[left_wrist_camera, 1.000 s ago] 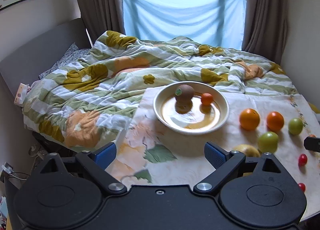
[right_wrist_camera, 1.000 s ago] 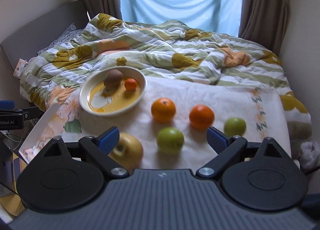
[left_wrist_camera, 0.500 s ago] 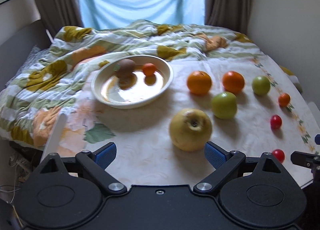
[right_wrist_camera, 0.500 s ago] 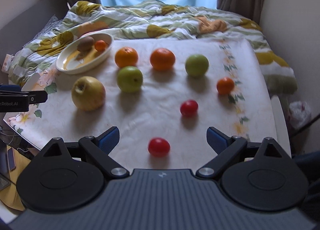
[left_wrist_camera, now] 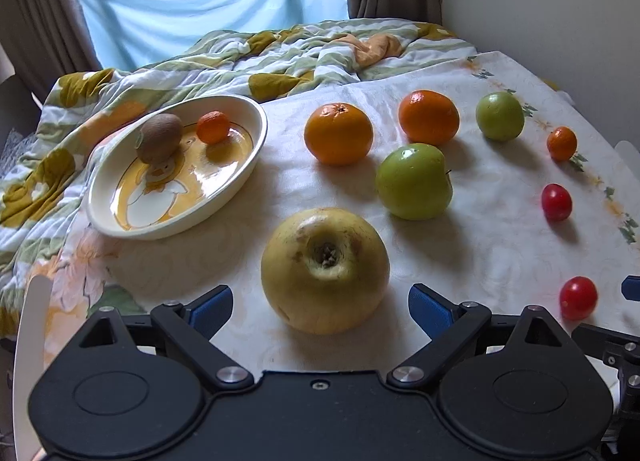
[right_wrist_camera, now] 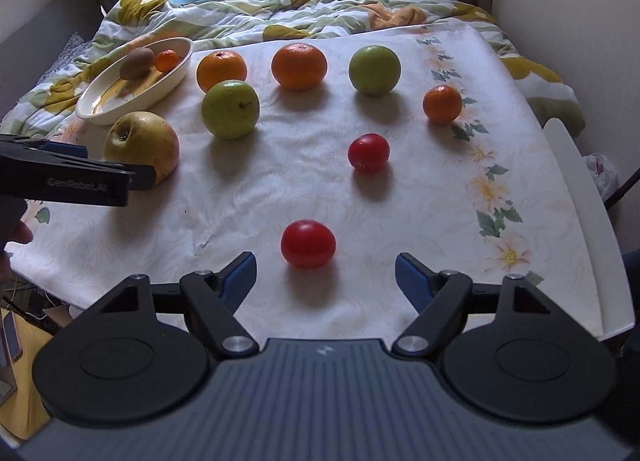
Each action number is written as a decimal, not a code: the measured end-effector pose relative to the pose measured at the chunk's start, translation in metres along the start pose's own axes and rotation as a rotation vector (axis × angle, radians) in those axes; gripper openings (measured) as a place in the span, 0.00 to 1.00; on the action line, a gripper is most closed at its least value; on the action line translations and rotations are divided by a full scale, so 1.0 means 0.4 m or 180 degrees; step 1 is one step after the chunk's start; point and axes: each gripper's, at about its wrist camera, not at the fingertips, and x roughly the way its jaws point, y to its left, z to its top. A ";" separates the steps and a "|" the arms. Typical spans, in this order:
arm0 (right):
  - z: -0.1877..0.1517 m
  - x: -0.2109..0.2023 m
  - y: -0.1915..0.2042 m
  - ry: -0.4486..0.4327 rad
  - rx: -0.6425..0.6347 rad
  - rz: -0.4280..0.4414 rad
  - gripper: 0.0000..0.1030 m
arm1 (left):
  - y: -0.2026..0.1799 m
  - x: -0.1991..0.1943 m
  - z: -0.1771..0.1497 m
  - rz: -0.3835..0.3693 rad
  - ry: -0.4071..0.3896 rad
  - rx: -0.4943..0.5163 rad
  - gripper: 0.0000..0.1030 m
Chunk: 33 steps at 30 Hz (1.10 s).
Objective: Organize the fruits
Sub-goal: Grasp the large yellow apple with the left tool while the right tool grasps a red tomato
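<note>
Fruit lies on a white floral cloth (left_wrist_camera: 500, 229). My left gripper (left_wrist_camera: 320, 307) is open, its blue pads either side of a big yellow apple (left_wrist_camera: 325, 269), also in the right wrist view (right_wrist_camera: 142, 145). My right gripper (right_wrist_camera: 325, 279) is open just short of a red tomato (right_wrist_camera: 308, 243). A second tomato (right_wrist_camera: 368, 152), a small mandarin (right_wrist_camera: 442, 103), two green apples (right_wrist_camera: 230, 109) (right_wrist_camera: 374, 69) and two oranges (right_wrist_camera: 221, 71) (right_wrist_camera: 299, 65) lie beyond. A cream bowl (left_wrist_camera: 240, 177) holds a kiwi (left_wrist_camera: 159, 137) and a small mandarin (left_wrist_camera: 213, 127).
A rumpled flowered quilt (left_wrist_camera: 280, 57) covers the bed behind the cloth. Curtains and a blue-covered window (left_wrist_camera: 208, 1) stand at the back. A wall (left_wrist_camera: 560, 1) is on the right. White board edges (right_wrist_camera: 580, 189) show at the cloth's sides.
Both grippers have come lower and closer to the cloth. The left one now has the yellow apple between its pads; the right one has closed in on the near tomato.
</note>
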 end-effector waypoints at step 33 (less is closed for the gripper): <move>0.022 0.065 0.027 0.0012 0.0152 -0.0126 0.47 | 0.000 0.054 0.000 -0.0053 0.0044 0.0055 0.77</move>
